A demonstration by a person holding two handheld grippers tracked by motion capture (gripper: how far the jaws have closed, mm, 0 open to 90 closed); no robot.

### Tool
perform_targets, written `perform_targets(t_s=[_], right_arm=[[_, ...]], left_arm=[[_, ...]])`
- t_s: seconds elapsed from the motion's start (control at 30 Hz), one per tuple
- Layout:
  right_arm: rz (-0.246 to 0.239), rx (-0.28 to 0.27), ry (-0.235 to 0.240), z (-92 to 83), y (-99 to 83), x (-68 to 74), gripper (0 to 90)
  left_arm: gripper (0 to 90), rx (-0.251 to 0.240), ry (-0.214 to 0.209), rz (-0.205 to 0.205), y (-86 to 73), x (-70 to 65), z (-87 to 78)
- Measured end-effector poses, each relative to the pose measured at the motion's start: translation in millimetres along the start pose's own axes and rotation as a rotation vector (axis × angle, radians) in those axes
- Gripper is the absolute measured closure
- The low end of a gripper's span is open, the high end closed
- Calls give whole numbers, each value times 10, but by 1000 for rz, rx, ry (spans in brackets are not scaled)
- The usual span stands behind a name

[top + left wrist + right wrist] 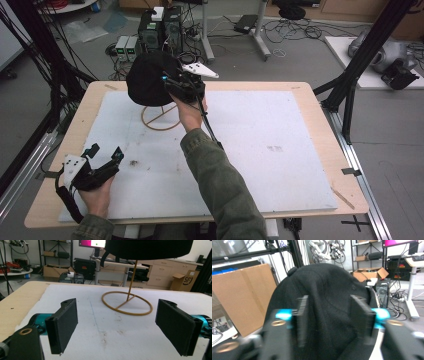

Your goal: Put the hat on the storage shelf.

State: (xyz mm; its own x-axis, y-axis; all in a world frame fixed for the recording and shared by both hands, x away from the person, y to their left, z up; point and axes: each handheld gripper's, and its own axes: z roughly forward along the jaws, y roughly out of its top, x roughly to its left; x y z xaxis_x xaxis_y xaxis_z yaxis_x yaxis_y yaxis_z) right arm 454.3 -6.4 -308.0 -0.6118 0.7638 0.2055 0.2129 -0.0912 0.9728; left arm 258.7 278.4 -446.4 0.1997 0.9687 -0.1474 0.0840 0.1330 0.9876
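L gripper (106, 154) sits near table's (45, 165) front-left corner on the white mat (260, 150), jaws spread wide w/ nothing between. Black cap (147, 77) hangs on a wire stand (161, 119) at mat's far left. R gripper (172, 85) is up at the cap, jaws apart around a fold of its fabric.

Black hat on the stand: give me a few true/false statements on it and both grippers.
1. The black hat sits on a gold wire stand. True.
2. The left gripper is closed on the stand. False: it is open, resting near the table's front left edge.
3. The right gripper is at the hat. True.
4. The hat lies flat on the white mat. False: the stand holds it raised above it.
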Motion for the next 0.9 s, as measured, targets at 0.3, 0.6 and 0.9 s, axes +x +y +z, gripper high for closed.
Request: perform_targets(t_s=[0.3, 0.6, 0.9], right_arm=[[-49, 7, -27, -166, 61, -127, 131], [-97, 5, -49, -377, 30, -338, 113], [-102, -23, -96, -769, 88, -594, 113]], left_arm=[[183, 3, -2, 8, 1, -13, 4], [183, -3, 1, 9, 3, -10, 5], [183, -4, 3, 6, 3, -12, 12]])
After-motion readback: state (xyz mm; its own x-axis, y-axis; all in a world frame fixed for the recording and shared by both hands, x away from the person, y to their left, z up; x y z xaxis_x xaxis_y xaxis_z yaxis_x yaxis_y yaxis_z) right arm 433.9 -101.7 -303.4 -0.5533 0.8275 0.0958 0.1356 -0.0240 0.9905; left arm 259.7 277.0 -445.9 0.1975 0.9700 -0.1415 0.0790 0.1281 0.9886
